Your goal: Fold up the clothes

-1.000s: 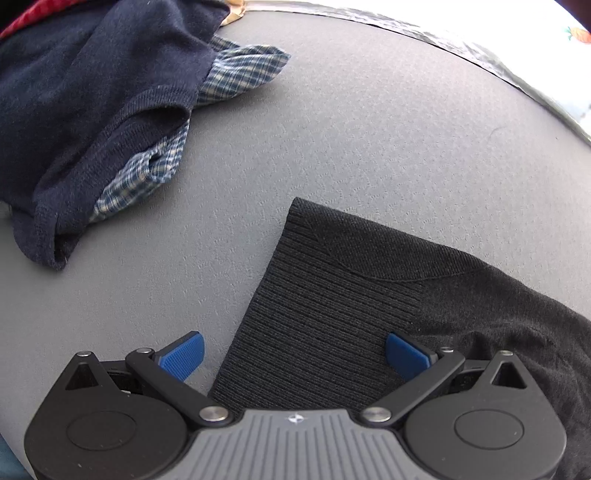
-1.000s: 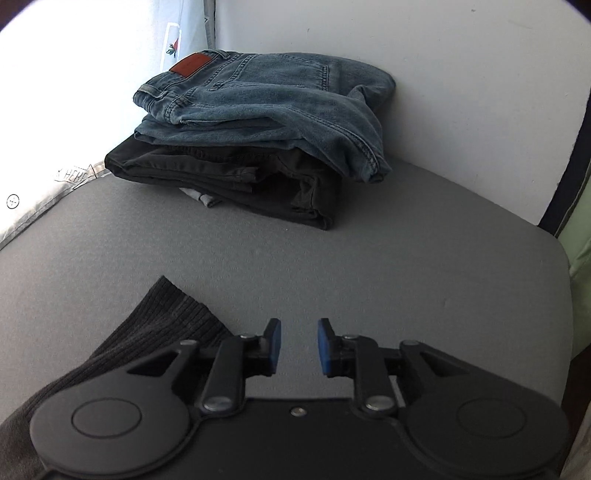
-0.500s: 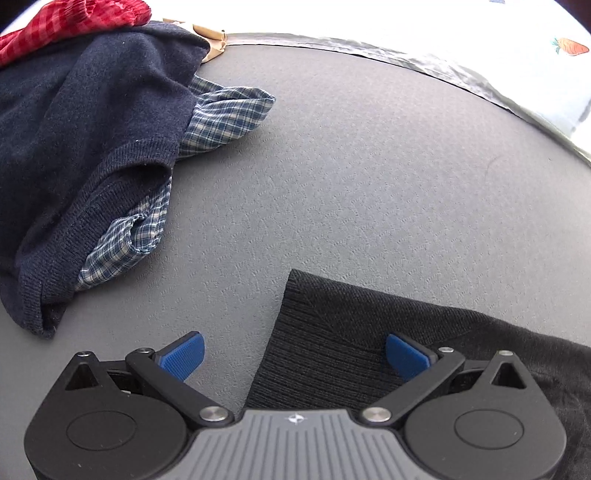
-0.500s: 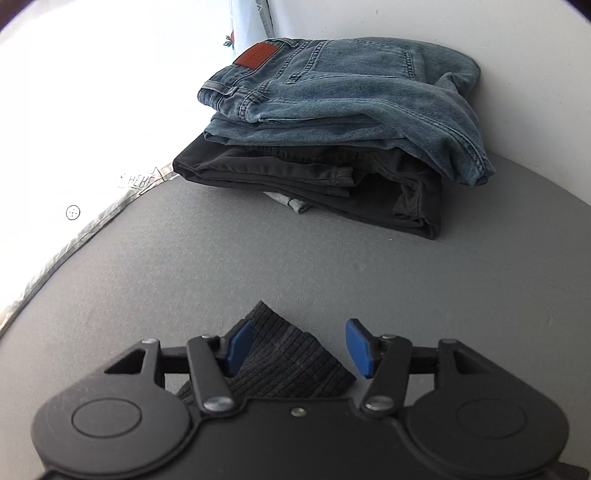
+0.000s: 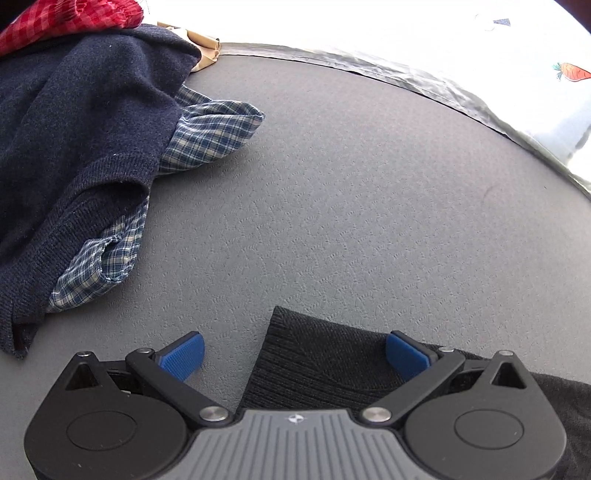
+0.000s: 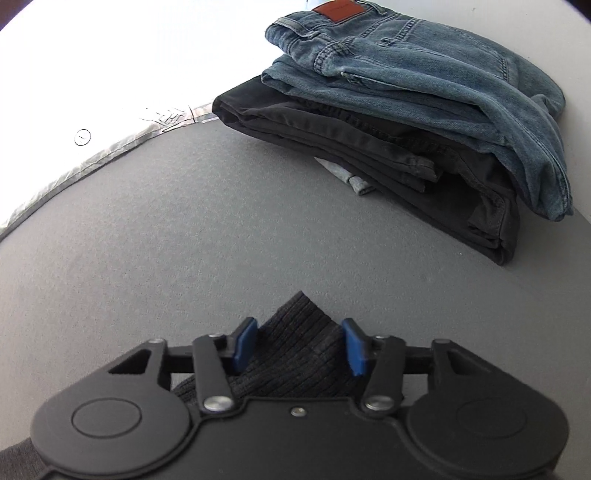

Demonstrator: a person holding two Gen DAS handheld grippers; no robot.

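With both claws spread wide, I'm gripping nothing. My left gripper [image 5: 293, 354] has its blue pads far apart, straddling a ribbed corner of the black knit garment [image 5: 317, 354]; the right pad sits over the knit, the left pad over bare gray tabletop [image 5: 351, 192]. I can't tell whether either pad touches the fabric. My right gripper [image 6: 300, 345] is also released, its pads on either side of another ribbed corner of the same dark garment [image 6: 295, 332], which pokes forward between them to a point.

The garment looks dark charcoal to black, with fine vertical ribbing along the hem band and a smoother knit behind it. It lies flat on the gray surface, right under both claws.

Farther out, left view: a loose heap with a navy sweater [image 5: 74, 122] over a blue plaid shirt [image 5: 210, 136], and red checked cloth [image 5: 66, 18] at the top edge. Right view: folded blue jeans [image 6: 424, 81] stacked on folded black trousers [image 6: 369, 147], well apart from the garment. No containers in view.
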